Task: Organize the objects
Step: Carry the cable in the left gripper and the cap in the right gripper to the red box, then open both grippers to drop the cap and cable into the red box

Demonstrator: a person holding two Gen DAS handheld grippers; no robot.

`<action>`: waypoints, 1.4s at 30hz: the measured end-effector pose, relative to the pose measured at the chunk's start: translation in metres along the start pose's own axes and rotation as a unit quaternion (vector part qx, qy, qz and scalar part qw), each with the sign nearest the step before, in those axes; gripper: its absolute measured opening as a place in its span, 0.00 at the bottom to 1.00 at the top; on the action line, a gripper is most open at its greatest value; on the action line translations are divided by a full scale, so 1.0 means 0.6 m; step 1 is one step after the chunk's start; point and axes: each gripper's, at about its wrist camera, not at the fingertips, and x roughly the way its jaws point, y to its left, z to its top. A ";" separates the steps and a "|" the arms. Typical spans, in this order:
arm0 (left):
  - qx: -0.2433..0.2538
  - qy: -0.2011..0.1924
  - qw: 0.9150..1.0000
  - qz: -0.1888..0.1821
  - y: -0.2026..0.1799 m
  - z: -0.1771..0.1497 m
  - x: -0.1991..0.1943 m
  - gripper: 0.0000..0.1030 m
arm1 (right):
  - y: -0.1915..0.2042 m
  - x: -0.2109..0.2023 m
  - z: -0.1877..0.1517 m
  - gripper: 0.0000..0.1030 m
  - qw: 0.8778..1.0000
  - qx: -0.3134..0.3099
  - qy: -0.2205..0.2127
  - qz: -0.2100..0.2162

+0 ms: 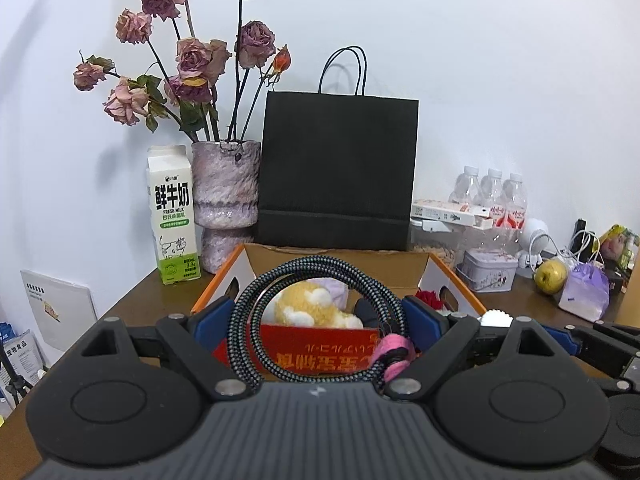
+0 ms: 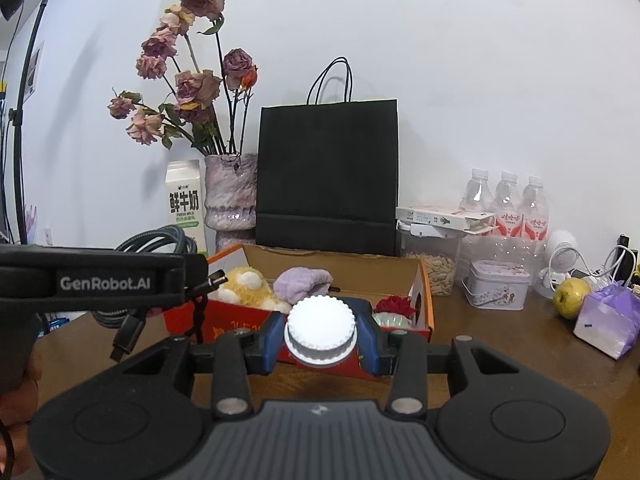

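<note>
Left gripper: fingers spread wide, clamped on a coiled braided cable — the blue pads press its outer sides; a pink strap binds the coil at the lower right.
Cable ends: in the right wrist view the coil hangs beside the left gripper's body, a black plug dangling below it.
Right gripper: fingers clenched on a white ridged cap, held in the air in front of the box.
Box: open cardboard tray with orange edges and a red front, standing on the table just ahead of both grippers.
In the box: a yellow plush at the left, a lilac cloth in the middle, something red at the right.
Behind the box: black bag upright against the wall, vase of dried roses to its left, milk carton left of the vase.
Right side of table: three bottles, a tin, an apple — a lilac pouch touching the apple.
</note>
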 end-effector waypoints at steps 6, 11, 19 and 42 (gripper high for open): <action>-0.007 -0.005 1.000 0.001 0.003 0.015 0.027 0.88 | -0.003 0.032 0.017 0.38 1.000 0.003 -0.006 0.004; -0.012 -0.006 1.000 0.004 0.009 0.026 0.054 0.88 | -0.009 0.059 0.030 0.38 1.000 0.006 -0.010 0.007; -0.016 -0.009 1.000 0.002 0.010 0.046 0.103 0.88 | -0.021 0.105 0.050 0.38 1.000 0.004 -0.014 0.006; 0.002 0.007 1.000 0.020 0.019 0.075 0.260 0.88 | -0.049 0.264 0.078 0.38 1.000 -0.005 0.016 0.001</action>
